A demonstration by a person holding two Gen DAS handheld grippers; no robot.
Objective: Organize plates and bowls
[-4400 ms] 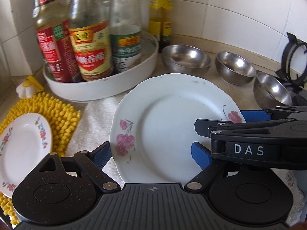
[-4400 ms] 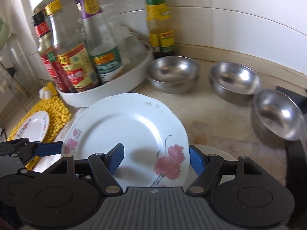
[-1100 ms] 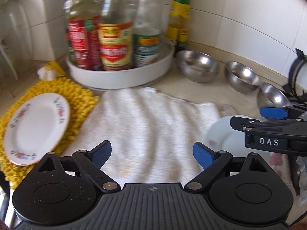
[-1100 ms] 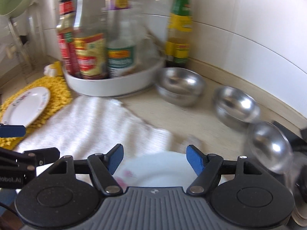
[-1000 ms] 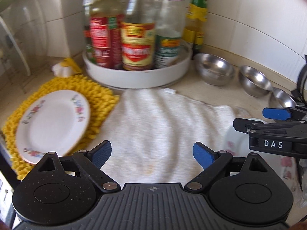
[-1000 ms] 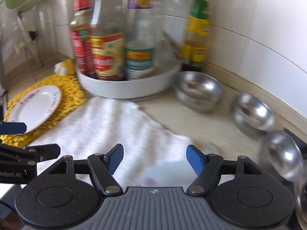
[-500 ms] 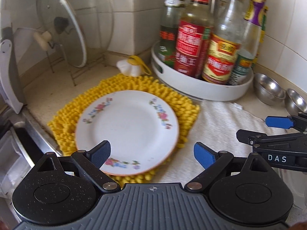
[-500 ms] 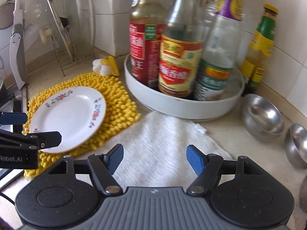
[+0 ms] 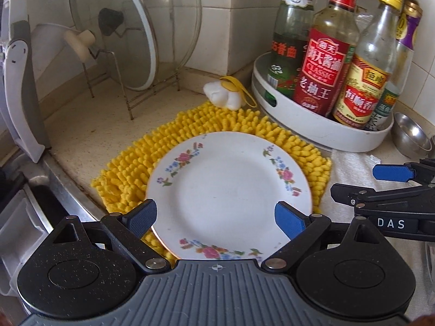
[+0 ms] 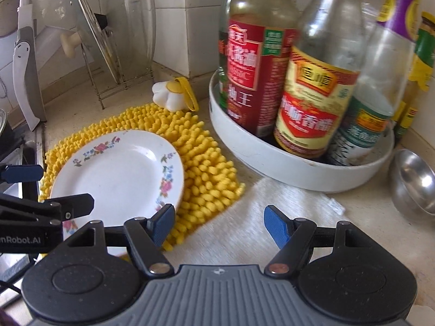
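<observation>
The left gripper [image 9: 216,218] stands wide open above the near part of the floral plate [image 9: 228,187], with one blue pad at each side of the plate's near rim; whether the pads touch the rim I cannot tell, and nothing is pressed between them. The right gripper [image 10: 217,224] is open too and holds nothing; its jaws hang over the white towel [image 10: 244,217], and its left pad is just beside the right edge of the same plate. In the left wrist view the right gripper enters from the right side, and in the right wrist view the left gripper enters from the left, over the plate's near left rim. The floral plate lies flat on a yellow chenille mat [image 9: 190,125] on the counter [image 9: 89,114]. The white towel lies beside the mat, to its right. Behind the mat there is a small white and yellow flower-shaped thing [image 9: 225,95]. Behind the towel a round white tray [image 10: 272,154] carries several sauce bottles [image 10: 258,62], all upright. A steel bowl [image 10: 416,182] stands on the counter just right of the tray. In the far left corner a wire rack [image 9: 152,92] keeps two glass lids [image 9: 117,30] on edge.
</observation>
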